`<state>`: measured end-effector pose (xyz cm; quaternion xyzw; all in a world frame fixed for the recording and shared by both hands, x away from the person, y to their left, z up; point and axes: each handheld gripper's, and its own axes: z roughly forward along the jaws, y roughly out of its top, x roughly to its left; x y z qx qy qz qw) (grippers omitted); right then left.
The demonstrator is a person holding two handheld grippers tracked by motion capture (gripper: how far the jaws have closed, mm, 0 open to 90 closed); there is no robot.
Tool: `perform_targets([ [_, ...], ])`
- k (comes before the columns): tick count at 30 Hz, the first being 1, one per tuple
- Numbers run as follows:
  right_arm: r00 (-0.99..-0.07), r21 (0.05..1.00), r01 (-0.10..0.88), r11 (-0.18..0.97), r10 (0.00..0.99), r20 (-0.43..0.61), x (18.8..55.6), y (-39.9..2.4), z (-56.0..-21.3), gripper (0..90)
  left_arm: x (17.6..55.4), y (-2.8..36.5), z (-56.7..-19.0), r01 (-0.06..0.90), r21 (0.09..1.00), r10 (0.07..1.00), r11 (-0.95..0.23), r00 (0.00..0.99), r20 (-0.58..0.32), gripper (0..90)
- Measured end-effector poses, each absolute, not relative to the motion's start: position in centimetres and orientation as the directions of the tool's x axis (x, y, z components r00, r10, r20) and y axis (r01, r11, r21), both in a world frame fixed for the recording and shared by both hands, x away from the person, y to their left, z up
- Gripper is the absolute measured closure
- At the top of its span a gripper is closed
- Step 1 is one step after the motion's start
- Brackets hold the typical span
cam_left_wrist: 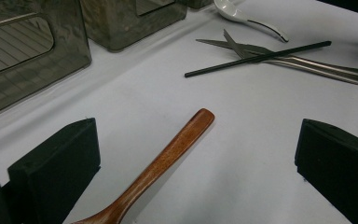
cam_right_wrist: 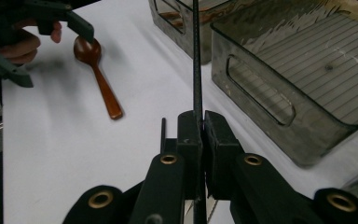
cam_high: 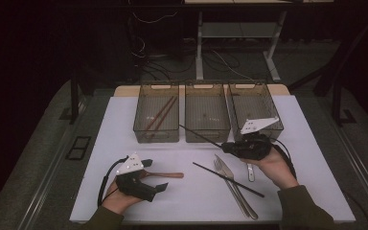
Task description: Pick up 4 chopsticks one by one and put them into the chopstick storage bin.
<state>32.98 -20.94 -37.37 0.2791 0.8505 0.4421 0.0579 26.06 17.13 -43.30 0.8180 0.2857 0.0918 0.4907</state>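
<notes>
Left tool [cam_high: 154, 179]: lower left of the high view, resting low at the near edge of the counter [cam_high: 124, 110], jaws spread wide and holding nothing.
Wooden spoon [cam_left_wrist: 168, 156]: lies flat on the counter between those spread jaws in the left gripper view, handle pointing away toward the upper right; the pads are clear of it on both sides.
Right tool [cam_right_wrist: 200, 123]: right of centre in the high view, jaws pressed together, pinching a black chopstick.
Held chopstick [cam_high: 201, 135]: a thin black rod, gripped near one end, slanting up-left from the tool so that its free end lies in front of the middle bin; in the right gripper view it runs straight up the frame from between the pads.
Second black chopstick [cam_high: 227, 178]: loose on the counter at lower centre, lying across a steel fork [cam_high: 231, 187] and knife [cam_high: 237, 184].
White spoon [cam_left_wrist: 242, 16]: upper part of the left gripper view, on the counter just beyond the fork and knife.
Left bin [cam_high: 156, 119]: far row, upper centre-left, with a pair of reddish-brown chopsticks [cam_high: 160, 115] inside.
Middle bin [cam_high: 206, 117]: looks nearly bare.
Right bin [cam_high: 254, 108]: partly behind the right tool.
Step in hand: sorting cutlery; I judge the black chopstick is being carried to a bin.
Next move: lift the free end over a bin rim, lower it inside, then part the jaws; the left tool needs only to close on the spoon handle.
</notes>
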Motion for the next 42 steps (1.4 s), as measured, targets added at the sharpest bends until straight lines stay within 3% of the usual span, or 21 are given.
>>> perform_targets([
  [42,-0.779,0.771,0.474,0.426,0.612,0.141,41.1,-11.1,-33.4,84.8,25.8,16.9,-43.2,0.36,0.858,0.547,-0.366,0.829,-0.114,0.0],
])
